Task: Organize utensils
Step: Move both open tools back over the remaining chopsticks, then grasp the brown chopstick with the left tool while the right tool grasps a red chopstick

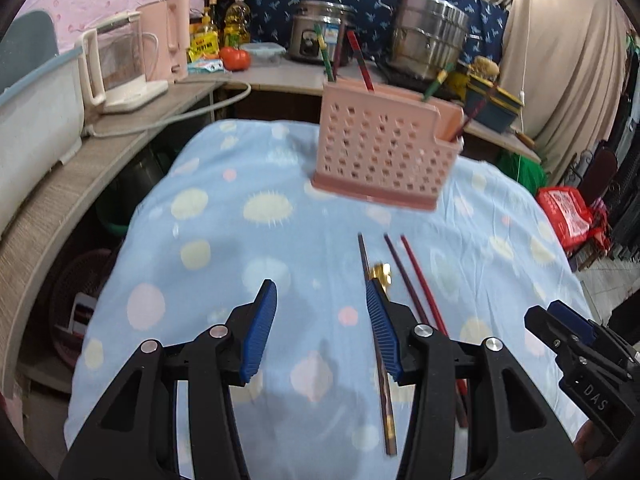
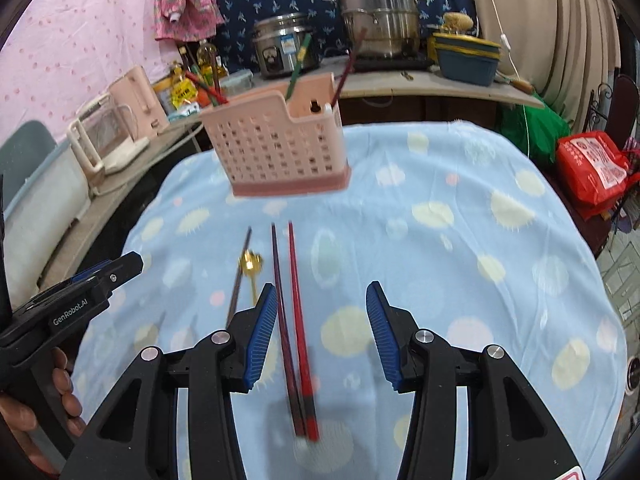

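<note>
A pink perforated utensil holder [image 1: 376, 152] [image 2: 280, 148] stands at the far side of the blue spotted cloth [image 1: 224, 248], with several chopsticks upright in it. On the cloth in front of it lie a dark brown chopstick [image 1: 376, 360] [image 2: 240, 276], a gold spoon [image 1: 380, 272] [image 2: 250, 266], a dark purple chopstick [image 1: 394, 256] [image 2: 280, 300] and a red chopstick [image 1: 416, 272] [image 2: 298, 320]. My left gripper [image 1: 320, 286] hovers open, its right finger beside the brown chopstick. My right gripper [image 2: 322, 287] is open above the purple and red chopsticks, gripping nothing.
A curved counter behind the table carries a glass kettle [image 1: 116, 64], a tomato [image 1: 235, 58], oil bottles [image 1: 236, 20], a rice cooker [image 2: 280, 44], a steel steamer pot [image 2: 380, 16] and a blue lunch box [image 2: 466, 56]. A red bag [image 2: 592, 168] sits at the right. A hand [image 2: 60, 392] holds the left gripper.
</note>
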The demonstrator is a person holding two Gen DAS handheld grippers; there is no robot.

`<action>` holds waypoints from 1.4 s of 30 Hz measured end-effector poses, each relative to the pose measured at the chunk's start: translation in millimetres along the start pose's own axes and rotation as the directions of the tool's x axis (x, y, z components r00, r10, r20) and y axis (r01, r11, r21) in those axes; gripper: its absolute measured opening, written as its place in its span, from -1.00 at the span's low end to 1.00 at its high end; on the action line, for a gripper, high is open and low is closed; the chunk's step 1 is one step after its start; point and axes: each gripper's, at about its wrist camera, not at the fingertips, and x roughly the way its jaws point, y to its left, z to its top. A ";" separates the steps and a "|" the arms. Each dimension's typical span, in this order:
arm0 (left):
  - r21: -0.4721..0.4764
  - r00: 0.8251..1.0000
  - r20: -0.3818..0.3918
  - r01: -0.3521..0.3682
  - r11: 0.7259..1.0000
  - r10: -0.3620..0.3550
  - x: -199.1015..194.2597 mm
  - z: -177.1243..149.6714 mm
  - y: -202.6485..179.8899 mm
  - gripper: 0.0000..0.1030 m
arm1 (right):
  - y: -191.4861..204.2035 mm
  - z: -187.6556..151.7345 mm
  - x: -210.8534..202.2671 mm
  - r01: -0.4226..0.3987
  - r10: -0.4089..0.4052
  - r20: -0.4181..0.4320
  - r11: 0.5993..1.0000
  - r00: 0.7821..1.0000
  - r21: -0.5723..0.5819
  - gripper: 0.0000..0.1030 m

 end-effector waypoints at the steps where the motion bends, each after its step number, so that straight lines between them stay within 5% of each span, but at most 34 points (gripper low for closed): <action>1: 0.003 1.000 -0.012 0.006 1.000 -0.006 0.7 -7.4 -1.1 -0.14 | -0.7 -6.2 0.3 0.001 -0.001 -0.009 1.000 1.000 0.001 -0.12; 14: 0.022 0.982 -0.174 0.082 0.996 -0.077 13.8 -87.4 -22.7 -0.14 | -5.8 -65.1 6.8 0.027 -0.028 -0.103 1.000 0.994 -0.010 -0.12; 25: 0.069 0.977 -0.197 0.091 0.993 -0.076 24.4 -101.3 -37.2 -0.18 | -7.1 -75.2 7.9 0.023 -0.024 -0.123 1.000 0.992 -0.004 -0.12; 33: 0.094 0.982 -0.177 0.078 0.992 -0.060 24.3 -102.6 -30.0 -0.82 | -1.2 -76.8 14.2 0.005 -0.008 -0.134 1.000 0.991 -0.022 -0.17; 42: 0.090 0.984 -0.161 0.088 0.992 -0.073 21.4 -106.8 -19.0 -0.86 | 4.7 -76.5 21.5 -0.001 -0.005 -0.150 0.999 0.989 -0.036 -0.47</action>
